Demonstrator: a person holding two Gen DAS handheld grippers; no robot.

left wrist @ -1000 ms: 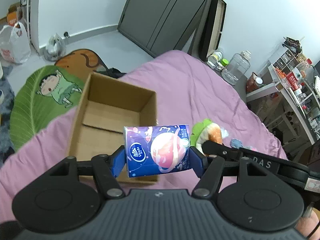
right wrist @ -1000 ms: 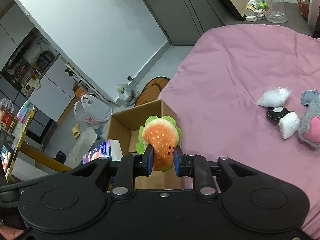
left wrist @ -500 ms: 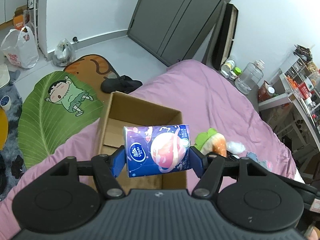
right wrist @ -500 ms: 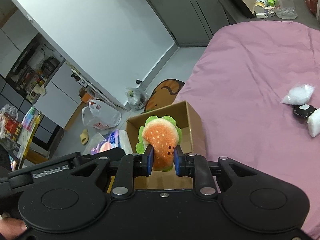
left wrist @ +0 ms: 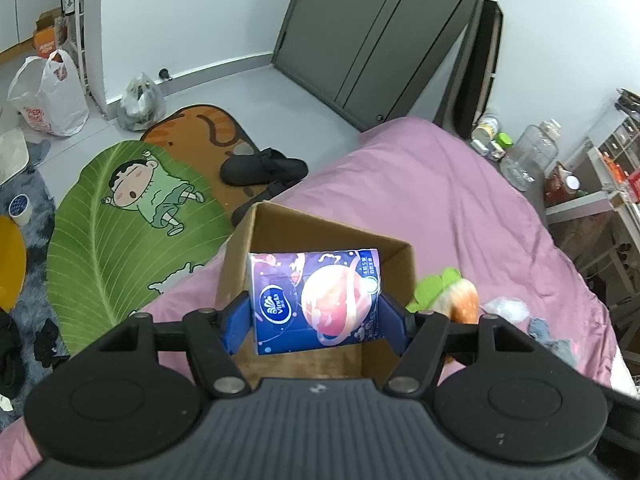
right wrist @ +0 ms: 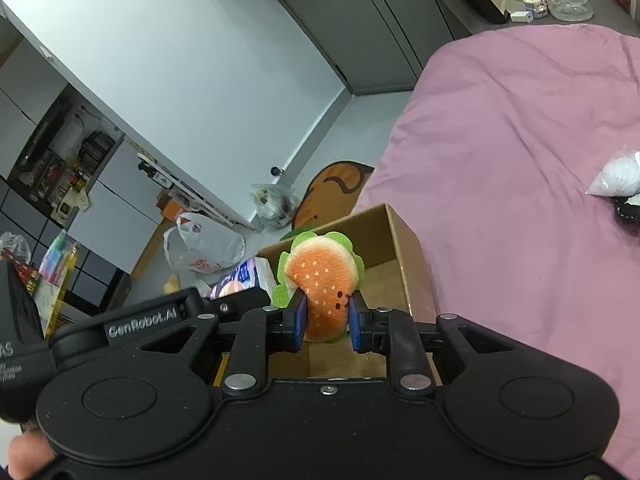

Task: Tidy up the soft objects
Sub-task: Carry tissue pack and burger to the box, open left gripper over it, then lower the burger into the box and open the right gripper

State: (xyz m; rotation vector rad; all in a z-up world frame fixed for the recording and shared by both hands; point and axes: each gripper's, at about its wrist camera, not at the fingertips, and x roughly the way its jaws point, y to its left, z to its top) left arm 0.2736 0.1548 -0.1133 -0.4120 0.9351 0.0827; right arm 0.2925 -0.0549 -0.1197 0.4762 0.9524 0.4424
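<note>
Left wrist view, left to right: a white plastic bag (left wrist: 48,96) stands on the grey floor by the wall; a green leaf-shaped mat (left wrist: 120,232) with a cartoon figure lies beside the bed, with an orange mat (left wrist: 200,132) and a black slipper (left wrist: 264,168) behind it; the open cardboard box (left wrist: 320,232) sits on the pink bedsheet (left wrist: 440,184) near the bed's edge; the left gripper (left wrist: 316,320) holds a blue tissue pack (left wrist: 316,300) crosswise over the box, its blue pads (left wrist: 236,324) pressing on the pack's two ends, jaws at a middling width; just right of the box the burger plush (left wrist: 452,292) appears, blurred; further right a clear bag of white filling (left wrist: 506,306) and other small soft items lie on the sheet, too blurred to identify; a shelf unit (left wrist: 600,184) stands at the far right.

Right wrist view, left to right: the left gripper's body shows at the left edge, with the tissue pack (right wrist: 244,276) beyond it; the right gripper (right wrist: 326,322) is narrow and clamped on the burger plush (right wrist: 324,280), pads squeezing its lower half; the plush hangs over the box (right wrist: 400,248) interior, clear of the cardboard; at the right edge the filling bag (right wrist: 616,174) lies on the sheet (right wrist: 520,160), touching a small black-and-white object (right wrist: 630,208).
</note>
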